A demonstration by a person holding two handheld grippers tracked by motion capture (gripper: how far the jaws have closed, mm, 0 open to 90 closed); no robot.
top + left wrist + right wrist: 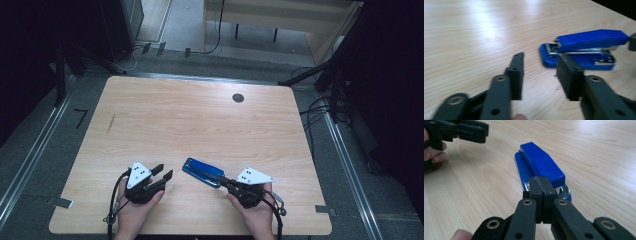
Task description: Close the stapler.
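Note:
A blue stapler lies flat on the wooden table, near its front edge and between both hands. My left gripper stands open just left of it with nothing between the pads; in the left gripper view the stapler lies past the right jaw of this gripper. My right gripper is shut, jaws pressed together, with its tip at the stapler's hinge end. In the right gripper view the shut tips stand in front of the stapler's metal rear, and whether they touch it I cannot tell.
A round dark grommet sits near the table's far edge, and a thin dark mark at the left. Beyond the table stand a pale desk and floor cables. Metal rails run along both sides.

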